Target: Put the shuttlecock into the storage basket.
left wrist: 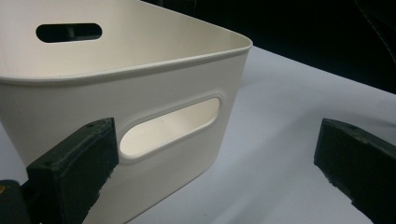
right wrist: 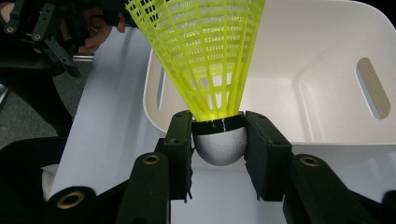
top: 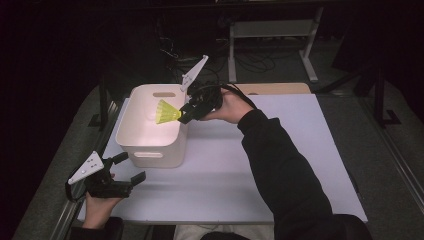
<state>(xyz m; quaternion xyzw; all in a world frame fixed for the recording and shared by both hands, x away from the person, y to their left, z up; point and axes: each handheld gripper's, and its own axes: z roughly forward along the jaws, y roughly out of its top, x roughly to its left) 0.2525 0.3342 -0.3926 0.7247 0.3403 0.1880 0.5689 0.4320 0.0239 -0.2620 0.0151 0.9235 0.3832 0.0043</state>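
A yellow plastic shuttlecock (top: 167, 112) (right wrist: 205, 56) with a white rounded cork (right wrist: 219, 144) is clamped by that cork in my right gripper (top: 184, 114) (right wrist: 218, 140), which is shut on it. The skirt points over the right rim of a white plastic bin (top: 150, 125) (right wrist: 322, 84) (left wrist: 140, 84). My left gripper (top: 127, 170) (left wrist: 215, 172) rests near the table's front left corner, jaws wide open with nothing between them, just in front of the bin's near wall and its handle slot (left wrist: 170, 128).
The bin stands at the back left of a white table top (top: 280, 150). A wooden board (top: 280, 88) lies at the far edge. A metal frame (top: 272, 30) and cables stand on the dark floor behind.
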